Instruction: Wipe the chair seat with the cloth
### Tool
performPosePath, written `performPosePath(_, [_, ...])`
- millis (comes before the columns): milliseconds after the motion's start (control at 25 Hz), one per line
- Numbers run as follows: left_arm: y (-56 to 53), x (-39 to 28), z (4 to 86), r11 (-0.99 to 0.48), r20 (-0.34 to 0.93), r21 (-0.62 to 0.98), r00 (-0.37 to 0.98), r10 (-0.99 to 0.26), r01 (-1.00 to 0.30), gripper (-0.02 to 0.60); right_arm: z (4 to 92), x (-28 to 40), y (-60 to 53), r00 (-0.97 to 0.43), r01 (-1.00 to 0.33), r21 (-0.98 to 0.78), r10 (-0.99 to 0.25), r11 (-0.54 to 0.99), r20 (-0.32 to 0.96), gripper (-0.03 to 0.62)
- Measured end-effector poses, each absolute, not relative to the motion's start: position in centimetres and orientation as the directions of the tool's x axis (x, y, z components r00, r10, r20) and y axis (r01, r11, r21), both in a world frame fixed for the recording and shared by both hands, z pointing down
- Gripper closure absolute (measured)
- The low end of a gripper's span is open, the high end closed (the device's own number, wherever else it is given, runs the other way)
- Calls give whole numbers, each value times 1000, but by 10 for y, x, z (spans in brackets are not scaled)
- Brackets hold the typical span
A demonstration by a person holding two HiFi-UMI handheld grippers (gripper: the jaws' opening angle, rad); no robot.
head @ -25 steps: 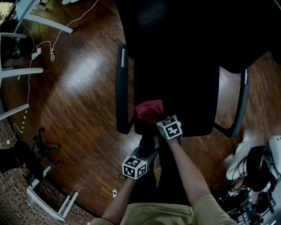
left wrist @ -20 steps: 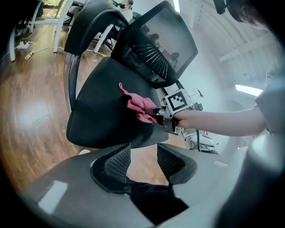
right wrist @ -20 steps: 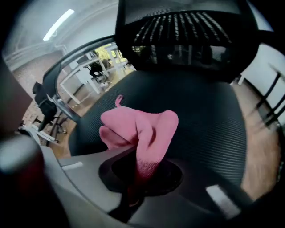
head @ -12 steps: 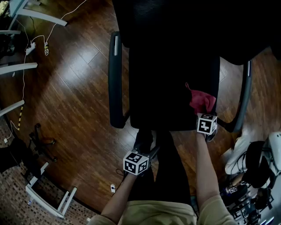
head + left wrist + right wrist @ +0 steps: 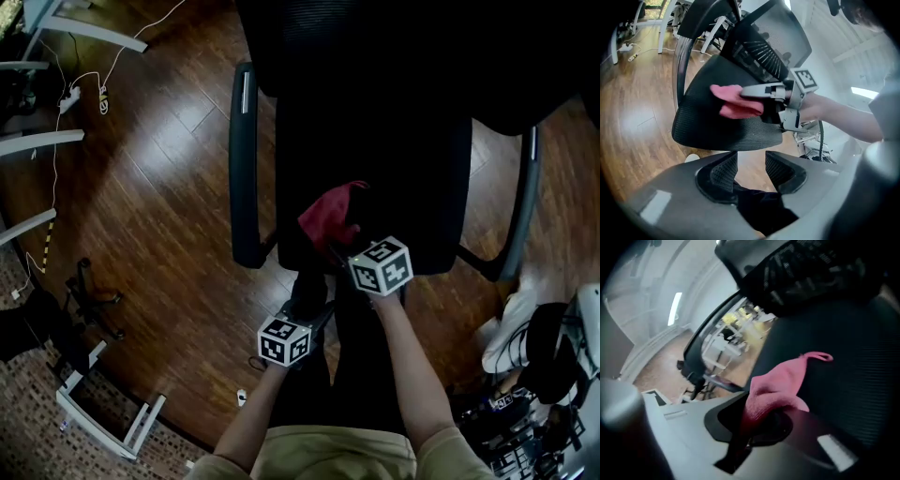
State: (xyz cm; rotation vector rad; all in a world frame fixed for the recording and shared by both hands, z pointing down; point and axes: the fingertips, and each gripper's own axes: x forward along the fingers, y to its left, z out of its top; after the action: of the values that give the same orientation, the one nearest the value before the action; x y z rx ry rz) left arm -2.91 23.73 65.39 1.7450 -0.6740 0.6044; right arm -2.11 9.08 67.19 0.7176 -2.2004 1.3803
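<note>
The right forearm, bare below a tan sleeve (image 5: 441, 445), reaches forward and slightly to the left from the person's body. It carries the right gripper (image 5: 345, 246) over the front part of the chair seat (image 5: 412, 178). Its fingers are clamped on the pink cloth (image 5: 328, 216). The bunched cloth lies on the black mesh seat left of its middle, near the front edge, and one thin corner sticks up away from the fingers.

The left forearm is drawn in closer to the body and held lower. The left gripper (image 5: 306, 314) hangs in front of and below the seat's front edge, over the person's dark trousers (image 5: 366, 375) and the wooden floor (image 5: 169, 197). Its ribbed fingers (image 5: 723, 169) stand apart with nothing between them, and they point toward the underside of the seat edge.

Each gripper bears a cube printed with black-and-white square patterns: the right cube (image 5: 381, 265) is tilted toward the camera, and the left cube (image 5: 284, 340) sits lower, beside the knee. The left armrest (image 5: 242, 169) runs alongside the seat, well apart from the cloth.
</note>
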Motion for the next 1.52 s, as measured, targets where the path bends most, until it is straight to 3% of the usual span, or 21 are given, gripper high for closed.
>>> performPosePath(120, [244,-25,651,-218,702,668,699,-135,-712,408,673,-115,102,-816,-526,-700,-55,483,575,579])
performPosePath(240, [245,-19,648,-233,699,668,704,-129,-706,408,707,-103,105,-716,-638,-613,-66,467,695,579])
performPosePath(480, [247,-23,653,-215,703,665,697,-141,-715,408,723,108,114,-355,-920,-290,-245,263,902,579])
performPosePath(640, [248,-17,657,-190,692,679,705,-157,-709,408,722,261,148,2,-999,11,-207,42,978,579])
performPosePath(720, [251,-14,657,-191,688,683,709,-154,-705,408,725,291,159,58,-998,58,-186,-7,981,579])
performPosePath(840, [254,-12,658,-196,689,683,710,-147,-703,408,722,257,148,-55,-998,-46,-236,45,970,579])
performPosePath(1000, [255,-19,660,-196,698,674,701,-145,-712,408,698,90,116,-525,-845,-458,-271,276,807,579])
performPosePath(1120, [255,-27,661,-195,710,663,690,-143,-723,408,672,-45,118,-748,-618,-620,-117,483,654,579])
performPosePath(1240, [255,-35,662,-183,723,652,676,-143,-736,408,679,-121,138,-781,-491,-654,43,576,624,579])
performPosePath(1360, [256,-41,658,-179,731,642,666,-147,-745,408,710,-111,150,-707,-551,-625,89,553,702,579])
performPosePath(1520, [250,-45,657,-164,732,639,660,-172,-751,410,721,18,140,-596,-781,-553,-83,290,799,579])
